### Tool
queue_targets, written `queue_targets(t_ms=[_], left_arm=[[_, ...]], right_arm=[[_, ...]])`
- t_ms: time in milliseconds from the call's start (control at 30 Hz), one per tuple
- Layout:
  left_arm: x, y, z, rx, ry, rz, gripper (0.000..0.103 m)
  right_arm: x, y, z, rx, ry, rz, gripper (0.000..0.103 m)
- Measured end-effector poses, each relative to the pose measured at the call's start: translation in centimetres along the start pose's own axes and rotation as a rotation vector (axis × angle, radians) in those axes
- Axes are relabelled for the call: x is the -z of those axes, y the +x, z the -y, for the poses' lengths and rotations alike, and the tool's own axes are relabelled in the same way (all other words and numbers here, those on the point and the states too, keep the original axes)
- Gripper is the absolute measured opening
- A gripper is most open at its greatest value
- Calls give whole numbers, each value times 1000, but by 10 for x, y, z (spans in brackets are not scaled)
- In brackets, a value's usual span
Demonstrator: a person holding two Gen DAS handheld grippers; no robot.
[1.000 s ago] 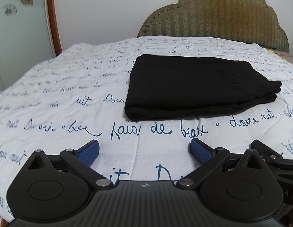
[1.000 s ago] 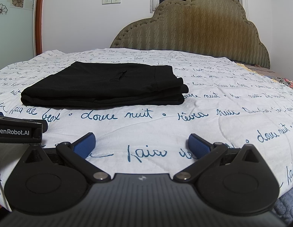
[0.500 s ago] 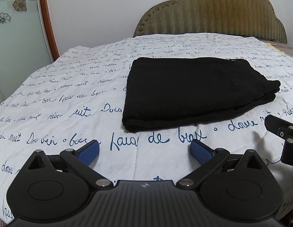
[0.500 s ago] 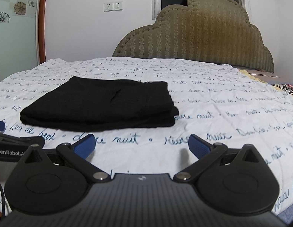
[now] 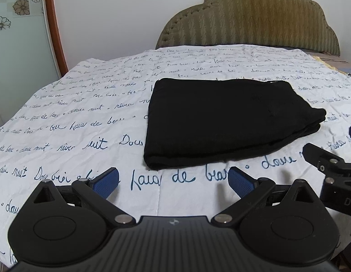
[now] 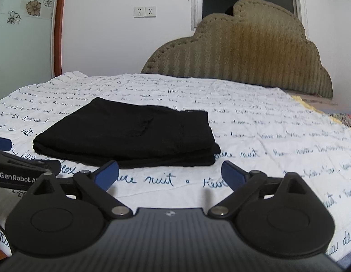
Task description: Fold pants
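The black pants [image 5: 223, 122] lie folded into a flat rectangle on the bed; they also show in the right wrist view [image 6: 132, 133]. My left gripper [image 5: 173, 181] is open and empty, above the sheet just short of the pants' near edge. My right gripper [image 6: 169, 173] is open and empty, near the pants' near right corner without touching them. The right gripper's body [image 5: 334, 176] shows at the right edge of the left wrist view. The left gripper's body [image 6: 16, 170] shows at the left edge of the right wrist view.
The bed carries a white sheet with blue handwriting print [image 5: 84, 122]. An olive padded headboard [image 6: 243, 54] stands at the far end against a white wall with sockets [image 6: 144, 11]. A glass door with a wooden frame [image 5: 53, 22] is at the left. The bed's near edge lies below the grippers.
Both grippers have drawn back and risen from the bed, so the folded pants look smaller and farther away. The pants have not moved. Both grippers stay open.
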State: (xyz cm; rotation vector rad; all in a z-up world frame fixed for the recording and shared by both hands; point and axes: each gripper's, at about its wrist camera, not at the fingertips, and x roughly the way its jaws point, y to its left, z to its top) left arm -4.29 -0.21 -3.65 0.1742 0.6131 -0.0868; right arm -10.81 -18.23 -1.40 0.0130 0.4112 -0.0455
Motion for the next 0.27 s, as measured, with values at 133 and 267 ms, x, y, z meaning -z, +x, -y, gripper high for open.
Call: queue_targets(t_ms=[133,267], left_arm=[[-5,0,1,-3,15,8,103],[-15,4,-5,-1,0,-2,103]], right_arm=[[-6,0,-2,-15,-23,7,82],[-13,11,-1,-8,-27,3,78]])
